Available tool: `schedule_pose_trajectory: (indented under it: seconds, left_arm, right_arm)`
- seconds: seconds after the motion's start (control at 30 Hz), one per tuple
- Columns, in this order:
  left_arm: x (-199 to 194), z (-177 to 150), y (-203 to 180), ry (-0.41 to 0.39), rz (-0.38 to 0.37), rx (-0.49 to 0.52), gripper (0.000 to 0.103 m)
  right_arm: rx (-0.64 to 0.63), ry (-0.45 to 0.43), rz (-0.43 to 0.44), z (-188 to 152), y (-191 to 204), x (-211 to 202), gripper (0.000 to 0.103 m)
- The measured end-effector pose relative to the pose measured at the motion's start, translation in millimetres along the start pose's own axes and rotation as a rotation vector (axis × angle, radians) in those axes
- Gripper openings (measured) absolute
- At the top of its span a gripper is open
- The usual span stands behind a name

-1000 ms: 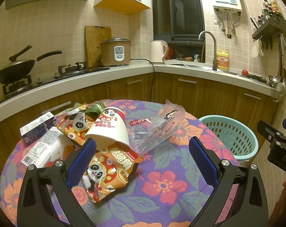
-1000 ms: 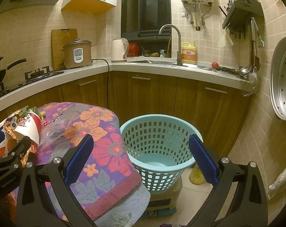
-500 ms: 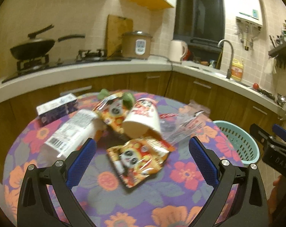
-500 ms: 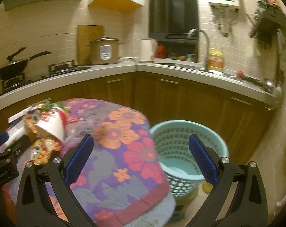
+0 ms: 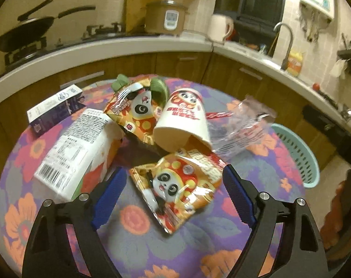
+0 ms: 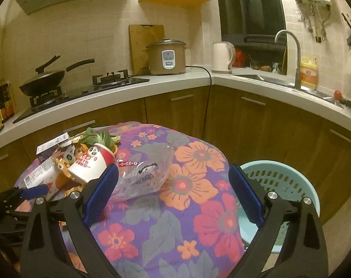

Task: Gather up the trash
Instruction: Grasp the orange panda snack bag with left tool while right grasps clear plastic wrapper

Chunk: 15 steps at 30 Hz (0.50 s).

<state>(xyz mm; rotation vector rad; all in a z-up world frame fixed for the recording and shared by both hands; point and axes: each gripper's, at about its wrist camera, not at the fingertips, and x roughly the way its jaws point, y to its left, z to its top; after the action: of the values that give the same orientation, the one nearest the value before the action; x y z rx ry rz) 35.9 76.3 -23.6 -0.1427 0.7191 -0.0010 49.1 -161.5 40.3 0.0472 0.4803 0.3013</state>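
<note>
On the round table [image 5: 221, 250] with its flowered cloth, all the trash lies uncollected, so the task looks barely begun. At the far left sits a small dark carton [image 5: 56, 110], and just beside it a larger white box [image 5: 78, 150] printed with a barcode. Next comes an orange panda snack bag [image 5: 134, 113] with some green leaves [image 5: 158, 89] behind it, then a tipped paper cup [image 5: 183, 121] lying on its side. In front of the cup lies a second panda packet [image 5: 177, 185], and this one sits between the blue pads of the left claw [image 5: 173, 193], whose jaws are closing but do not yet touch it. To the right of the cup lies a crumpled clear plastic wrapper [image 5: 240, 129], near the table's right edge. The right claw [image 6: 173, 193] hovers wide open above the cloth with nothing in it, its left pad just in front of that wrapper. Farthest right, off the table and lower down, stands the pale blue basket [image 6: 298, 185]; from what shows of its inside it appears empty. Judging by this, every piece is left to carry over, and the nearest packet is likely first
</note>
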Motion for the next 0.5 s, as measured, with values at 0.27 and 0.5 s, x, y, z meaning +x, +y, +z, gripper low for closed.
schedule_pose_trajectory:
  seconds: [0.27, 0.5]
  left_arm:
    - [42, 4, 0, 0.135, -0.001, 0.013, 0.075]
    - [46, 1, -6, 0.14, 0.048, 0.046, 0.057]
  right_arm:
    - [0.033, 0.075, 0.034, 7, -13, 33, 0.091]
    - [0.071, 0.166, 0.093, 11, -14, 69, 0.091]
